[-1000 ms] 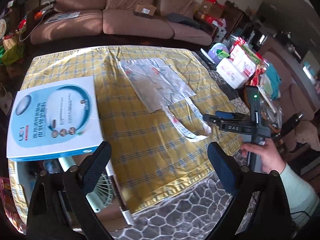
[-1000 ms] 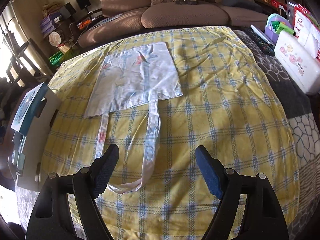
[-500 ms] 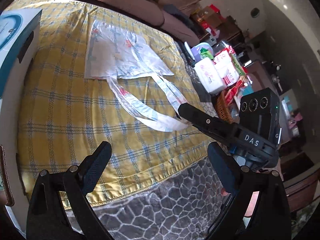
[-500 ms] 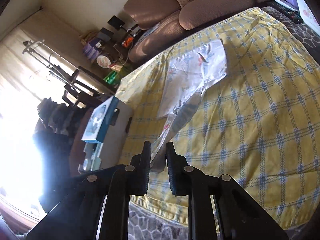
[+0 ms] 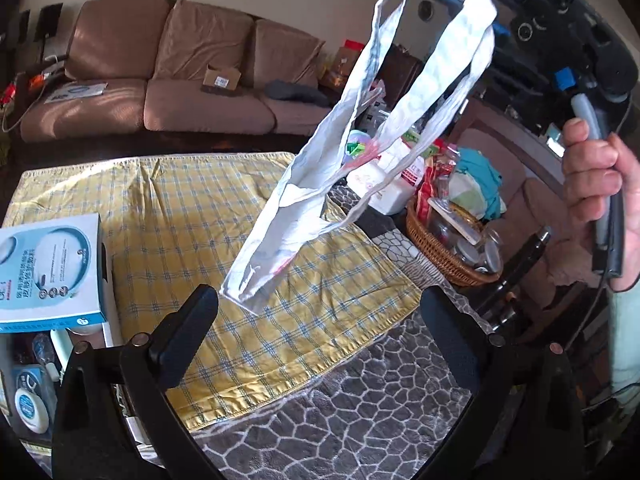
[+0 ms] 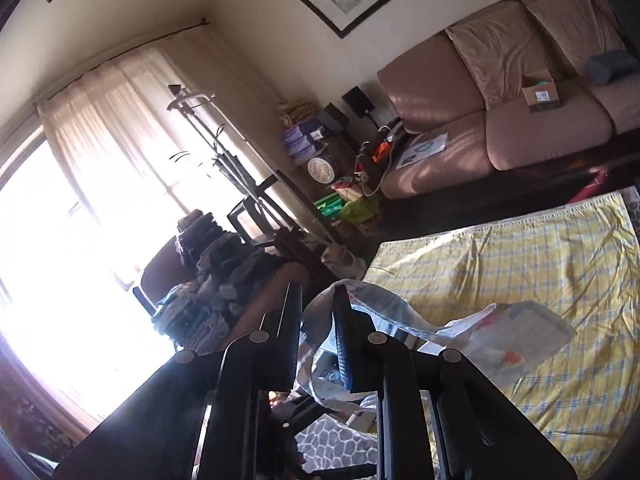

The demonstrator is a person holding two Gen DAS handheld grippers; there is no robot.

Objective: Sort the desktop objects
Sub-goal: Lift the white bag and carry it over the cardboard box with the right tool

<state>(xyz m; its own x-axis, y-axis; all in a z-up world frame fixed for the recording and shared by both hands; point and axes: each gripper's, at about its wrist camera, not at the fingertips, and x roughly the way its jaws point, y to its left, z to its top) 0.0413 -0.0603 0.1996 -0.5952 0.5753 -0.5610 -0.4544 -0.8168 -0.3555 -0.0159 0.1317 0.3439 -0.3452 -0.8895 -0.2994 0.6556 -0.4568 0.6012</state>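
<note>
The right tongs (image 6: 318, 334) are pressed nearly together, pinching the handles of the bag (image 5: 280, 216), a thin white tote with faint red and blue print. From the left wrist view the bag hangs in the air, its straps looped up to the right tongs at the top of the picture and its body slanting down over the yellow plaid cloth (image 5: 192, 208) on the counter; whether its lower corner touches the cloth I cannot tell. The right hand (image 5: 600, 196) grips the handle of its tool at the far right. The left tongs (image 5: 318, 320) are spread wide and hold nothing, poised near the counter's front edge, just below the bag's lower end. A blue and white box (image 5: 50, 268) sits at the left edge of the counter, and a wicker basket (image 5: 444, 252) full of jars and packets stands to the right, beyond the cloth.
</note>
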